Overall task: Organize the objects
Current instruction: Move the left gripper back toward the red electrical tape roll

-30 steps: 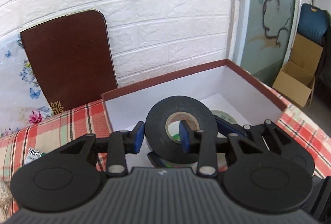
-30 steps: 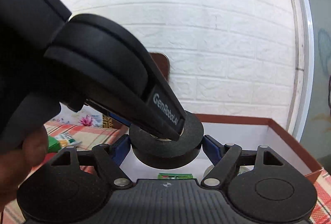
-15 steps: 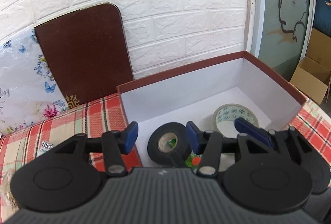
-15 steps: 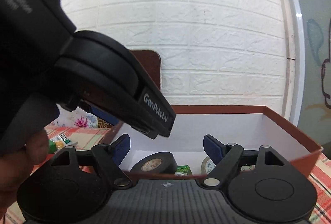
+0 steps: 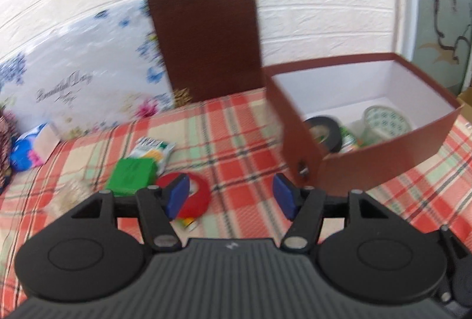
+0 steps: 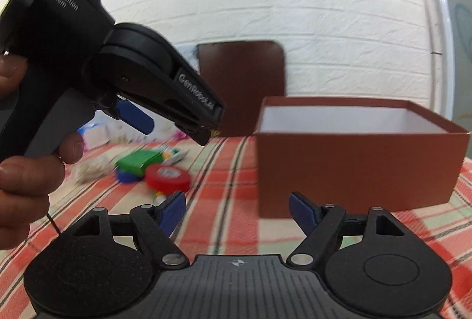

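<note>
The left gripper hovers over the plaid-clothed desk, its blue-padded fingers spread wide and holding nothing. The right gripper is likewise spread apart and empty, with bare checked cloth between its fingers. From the left wrist view, a rigid brown cardboard box with smooth white inner walls sits at two o'clock; inside it lie a matte black tape roll against the left wall, a pale patterned tape roll to its right, and something green between them. At eleven o'clock, just past the left finger, a glossy red tape roll lies flat on the cloth, touching a soft green packet, with a white-and-yellow sachet behind it. A dark brown board with rounded corners leans on the white brick wall at twelve o'clock. A strip of bare cloth separates the red roll from the box's near left corner. Both views are blurred.
</note>
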`<state>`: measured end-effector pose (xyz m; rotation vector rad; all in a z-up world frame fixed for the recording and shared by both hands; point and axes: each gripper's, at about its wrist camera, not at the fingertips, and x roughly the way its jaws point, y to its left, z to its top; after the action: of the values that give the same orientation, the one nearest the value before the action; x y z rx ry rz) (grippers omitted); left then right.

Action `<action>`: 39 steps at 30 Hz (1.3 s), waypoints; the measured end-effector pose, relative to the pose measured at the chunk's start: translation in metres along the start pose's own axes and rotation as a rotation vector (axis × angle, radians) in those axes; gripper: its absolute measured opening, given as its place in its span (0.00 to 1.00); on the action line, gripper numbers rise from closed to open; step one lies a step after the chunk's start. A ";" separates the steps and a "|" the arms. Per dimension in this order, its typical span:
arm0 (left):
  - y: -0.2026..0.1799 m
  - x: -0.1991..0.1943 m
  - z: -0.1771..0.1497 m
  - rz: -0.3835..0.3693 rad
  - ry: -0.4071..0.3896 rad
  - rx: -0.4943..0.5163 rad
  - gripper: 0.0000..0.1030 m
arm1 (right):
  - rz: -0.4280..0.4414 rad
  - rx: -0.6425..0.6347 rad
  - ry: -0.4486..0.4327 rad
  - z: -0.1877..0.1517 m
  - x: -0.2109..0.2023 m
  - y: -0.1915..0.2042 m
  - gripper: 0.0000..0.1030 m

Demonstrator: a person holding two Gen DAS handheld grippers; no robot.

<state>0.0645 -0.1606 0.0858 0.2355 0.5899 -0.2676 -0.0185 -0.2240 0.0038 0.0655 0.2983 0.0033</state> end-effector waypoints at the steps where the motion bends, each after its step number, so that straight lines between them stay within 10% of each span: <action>1: 0.008 0.001 -0.006 0.017 0.008 -0.012 0.63 | 0.005 -0.016 0.005 -0.002 0.002 0.004 0.72; 13: 0.159 0.030 -0.124 0.340 0.101 -0.200 0.76 | 0.152 -0.176 0.099 0.003 0.036 0.040 0.54; 16: 0.194 0.021 -0.146 0.261 0.036 -0.361 0.86 | 0.172 -0.178 0.130 0.007 0.057 0.053 0.50; 23: 0.194 0.027 -0.146 0.244 0.025 -0.329 0.90 | 0.201 0.016 0.215 0.040 0.133 0.056 0.79; 27: 0.186 0.028 -0.144 0.244 0.027 -0.324 0.91 | 0.186 0.043 0.310 0.035 0.174 0.052 0.72; 35: 0.186 0.030 -0.143 0.240 0.031 -0.324 0.93 | 0.221 -0.048 0.216 0.015 0.068 0.049 0.71; 39: 0.188 0.028 -0.144 0.229 0.026 -0.333 0.94 | 0.175 -0.157 0.302 -0.026 -0.005 0.036 0.71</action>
<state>0.0723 0.0534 -0.0201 -0.0165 0.6179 0.0567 -0.0306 -0.1867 -0.0169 -0.0660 0.5918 0.2113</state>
